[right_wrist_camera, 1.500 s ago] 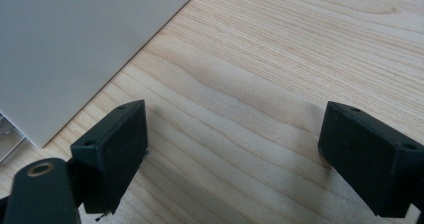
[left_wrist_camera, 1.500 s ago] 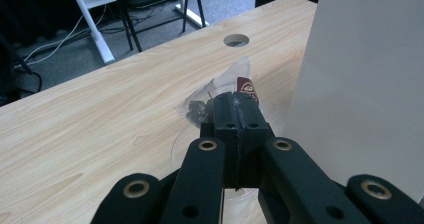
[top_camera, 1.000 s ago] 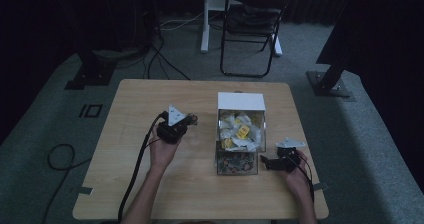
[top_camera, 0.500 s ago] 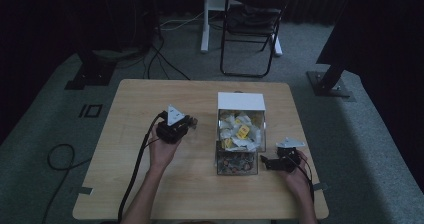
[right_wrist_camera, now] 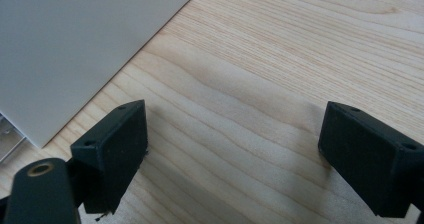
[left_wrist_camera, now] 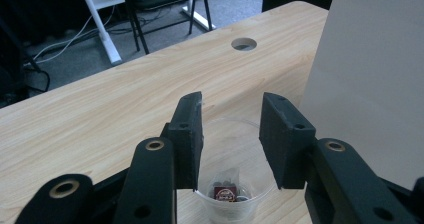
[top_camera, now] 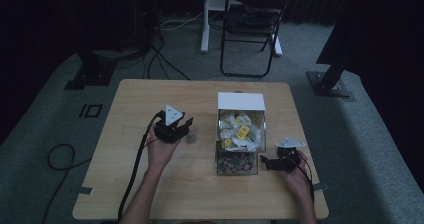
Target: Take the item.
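With the left tongs (left_wrist_camera: 230, 134) part-open astride the clear cup (left_wrist_camera: 235, 194) and gripping nothing, close gently on its rim, while the right tongs (right_wrist_camera: 235, 159) rest wide open and empty over the desk (right_wrist_camera: 280, 59).

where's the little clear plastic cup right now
In the high view the small clear plastic cup stands on the light wooden table, just right of the left gripper and left of the white-walled box; in the left gripper view it sits between the open jaws.

dim overhead view, brighter close-ups
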### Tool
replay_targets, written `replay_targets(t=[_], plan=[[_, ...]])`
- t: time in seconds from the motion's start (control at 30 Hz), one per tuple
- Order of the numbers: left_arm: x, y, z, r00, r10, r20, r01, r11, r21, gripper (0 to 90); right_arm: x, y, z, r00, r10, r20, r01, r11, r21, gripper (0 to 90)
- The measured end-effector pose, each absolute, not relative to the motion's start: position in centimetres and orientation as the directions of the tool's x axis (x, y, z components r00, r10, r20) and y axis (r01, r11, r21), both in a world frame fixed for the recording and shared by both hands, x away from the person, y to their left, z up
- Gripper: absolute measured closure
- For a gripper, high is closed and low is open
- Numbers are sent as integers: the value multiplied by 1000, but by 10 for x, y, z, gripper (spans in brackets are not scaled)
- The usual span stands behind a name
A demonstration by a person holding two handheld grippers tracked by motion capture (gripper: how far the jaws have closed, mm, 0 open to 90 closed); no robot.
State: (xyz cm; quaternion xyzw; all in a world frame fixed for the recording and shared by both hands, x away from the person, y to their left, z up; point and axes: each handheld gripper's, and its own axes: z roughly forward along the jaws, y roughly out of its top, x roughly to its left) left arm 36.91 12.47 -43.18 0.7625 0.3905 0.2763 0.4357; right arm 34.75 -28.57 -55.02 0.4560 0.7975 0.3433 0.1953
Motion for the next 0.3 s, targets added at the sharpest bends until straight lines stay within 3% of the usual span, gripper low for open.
replay_targets(t=[0.3], plan=[[369,126,-430,537,840,83,353,-312,882,619,348,-286,-550,-508,861,2,594,348,726,120]])
